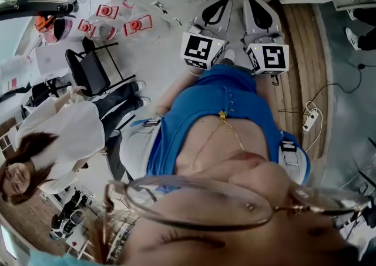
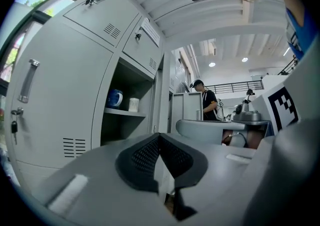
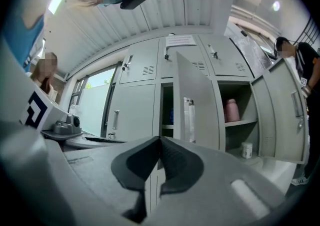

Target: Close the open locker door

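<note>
A bank of grey lockers fills both gripper views. In the right gripper view one locker door (image 3: 197, 101) stands open in the middle, edge-on toward me, and a second open door (image 3: 286, 115) hangs at the right. Between them a compartment holds a pink bottle (image 3: 231, 110) and a small white jar (image 3: 246, 149). The left gripper view shows an open compartment with a blue mug (image 2: 114, 98) and a white cup (image 2: 133, 104). My left gripper (image 2: 160, 137) and right gripper (image 3: 161, 140) are both shut on nothing, well short of the lockers. In the head view both grippers (image 1: 216, 12) (image 1: 261, 15) sit side by side.
A person in black (image 2: 207, 103) stands beyond the lockers, also at the right edge (image 3: 305, 65) by the second door. Another person in white (image 1: 59, 135) sits near a black chair (image 1: 94, 71). A power strip with cables (image 1: 310, 121) lies on the floor.
</note>
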`<state>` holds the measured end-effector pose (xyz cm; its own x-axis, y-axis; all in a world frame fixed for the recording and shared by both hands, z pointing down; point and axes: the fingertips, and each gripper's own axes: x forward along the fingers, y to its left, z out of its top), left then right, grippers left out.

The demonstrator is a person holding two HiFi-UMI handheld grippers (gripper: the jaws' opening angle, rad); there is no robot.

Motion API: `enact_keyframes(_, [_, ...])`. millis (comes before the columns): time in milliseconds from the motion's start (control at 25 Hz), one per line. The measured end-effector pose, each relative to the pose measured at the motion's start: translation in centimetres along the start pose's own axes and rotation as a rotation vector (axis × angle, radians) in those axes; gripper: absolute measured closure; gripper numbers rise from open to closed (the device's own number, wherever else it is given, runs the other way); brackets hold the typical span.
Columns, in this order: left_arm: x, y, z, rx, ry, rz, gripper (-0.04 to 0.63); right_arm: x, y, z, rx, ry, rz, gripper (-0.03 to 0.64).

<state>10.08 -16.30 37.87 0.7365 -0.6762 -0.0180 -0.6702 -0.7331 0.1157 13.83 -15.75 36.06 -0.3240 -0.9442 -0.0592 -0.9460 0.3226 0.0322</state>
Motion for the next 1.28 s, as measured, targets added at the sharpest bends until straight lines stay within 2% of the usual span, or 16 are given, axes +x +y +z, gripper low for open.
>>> enact_keyframes(200, [1.9, 0.5, -0.6, -0.014, 0.001, 0.060, 0.597, 0.8, -2.8, 0.2, 0.002, 0.006, 0.097, 0.608])
enact_keyframes(280, [2.3, 0.8, -0.7, -0.019, -0.001, 0.083, 0.597, 1.4, -3.3, 0.2, -0.007, 0.016, 0.134, 0.553])
enact_keyframes(680, [2.4, 1.4, -1.2, -0.030, -0.004, 0.197, 0.597, 3.7, -5.0, 0.3, -0.026, 0.030, 0.278, 0.472])
enact_keyframes(1280, [1.2, 3.0, -1.6, -0.028, -0.003, 0.338, 0.597, 5.8, -4.7, 0.5, 0.026, -0.013, 0.418, 0.499])
